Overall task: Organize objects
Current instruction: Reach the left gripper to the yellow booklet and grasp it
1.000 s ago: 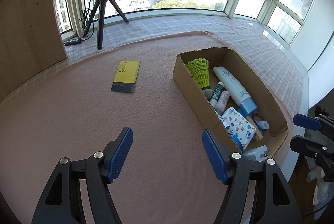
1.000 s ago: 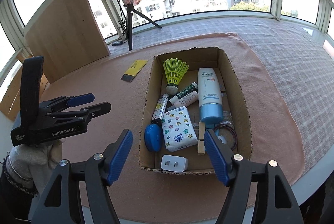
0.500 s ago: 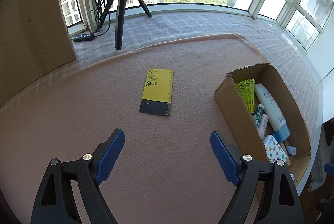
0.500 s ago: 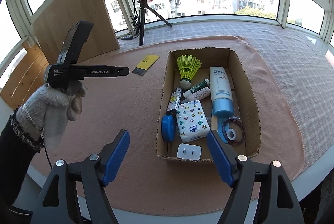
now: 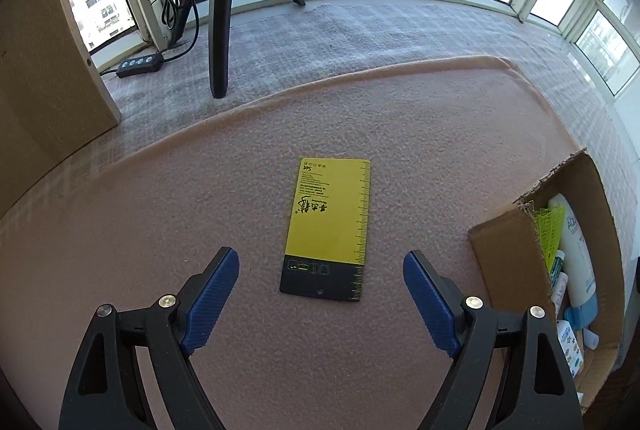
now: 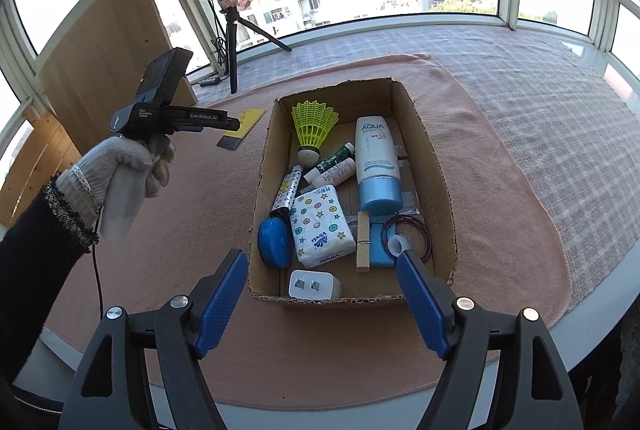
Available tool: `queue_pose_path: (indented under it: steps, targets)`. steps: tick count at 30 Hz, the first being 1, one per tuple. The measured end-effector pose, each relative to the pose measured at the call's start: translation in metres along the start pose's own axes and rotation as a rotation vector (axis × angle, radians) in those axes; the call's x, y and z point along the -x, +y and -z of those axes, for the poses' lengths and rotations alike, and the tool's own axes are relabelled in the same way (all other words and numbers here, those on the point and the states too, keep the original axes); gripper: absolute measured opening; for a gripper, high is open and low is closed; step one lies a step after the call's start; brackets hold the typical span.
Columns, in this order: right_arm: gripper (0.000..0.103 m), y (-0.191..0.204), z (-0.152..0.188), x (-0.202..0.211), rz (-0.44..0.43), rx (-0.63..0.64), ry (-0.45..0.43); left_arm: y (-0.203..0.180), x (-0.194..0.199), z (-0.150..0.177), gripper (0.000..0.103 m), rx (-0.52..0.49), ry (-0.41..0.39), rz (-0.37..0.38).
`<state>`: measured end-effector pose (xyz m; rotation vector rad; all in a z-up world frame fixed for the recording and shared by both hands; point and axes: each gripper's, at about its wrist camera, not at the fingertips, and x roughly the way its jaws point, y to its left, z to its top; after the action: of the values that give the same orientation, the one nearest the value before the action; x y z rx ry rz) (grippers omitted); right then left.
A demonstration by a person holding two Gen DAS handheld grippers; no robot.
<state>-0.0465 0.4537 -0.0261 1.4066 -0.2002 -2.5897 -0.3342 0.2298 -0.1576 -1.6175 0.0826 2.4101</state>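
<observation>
A flat yellow and black card [image 5: 329, 228] with a ruler edge lies on the pink blanket, left of the cardboard box [image 5: 508, 250]. My left gripper [image 5: 322, 292] is open and empty, just short of the card's near end. The card also shows in the right wrist view [image 6: 241, 128], with the left gripper [image 6: 230, 124] above it. My right gripper [image 6: 320, 290] is open and empty over the near end of the box [image 6: 424, 137]. The box holds a yellow shuttlecock [image 6: 313, 125], a sunscreen tube [image 6: 376, 165], a tissue pack [image 6: 322, 230], a blue case [image 6: 274, 242], a white plug [image 6: 314, 284] and small tubes.
A ring light tripod [image 5: 218, 1] stands behind the blanket with a power strip [image 5: 140, 64] beside it. A wooden board [image 5: 36, 69] leans at the left. The blanket's front edge [image 6: 280, 386] and the table rim lie close under the right gripper.
My left gripper has moved left and forward, from beside the box to just short of the yellow card. The right gripper has pulled back slightly, staying open.
</observation>
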Motion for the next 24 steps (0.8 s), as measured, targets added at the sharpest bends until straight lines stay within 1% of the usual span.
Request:
queue_pose_path:
  steps: [8, 13, 16, 22, 24]
  targets:
    - [0.074, -0.012, -0.003, -0.01, 0.005, -0.039, 0.024, -0.005, -0.026, -0.015, 0.087, 0.004, 0.037, 0.005]
    - [0.074, -0.013, -0.004, -0.013, 0.003, -0.046, 0.028, -0.006, -0.039, -0.02, 0.087, -0.015, 0.053, -0.03]
    - [0.074, -0.014, -0.004, -0.014, 0.006, -0.049, 0.029, -0.007, -0.043, -0.023, 0.086, -0.025, 0.06, -0.036]
    - [0.074, -0.017, -0.003, -0.015, 0.01, -0.062, 0.031, -0.009, -0.046, -0.024, 0.076, -0.044, 0.053, -0.049]
    - [0.074, -0.017, -0.003, -0.015, 0.011, -0.064, 0.03, -0.01, -0.046, -0.024, 0.068, -0.048, 0.048, -0.047]
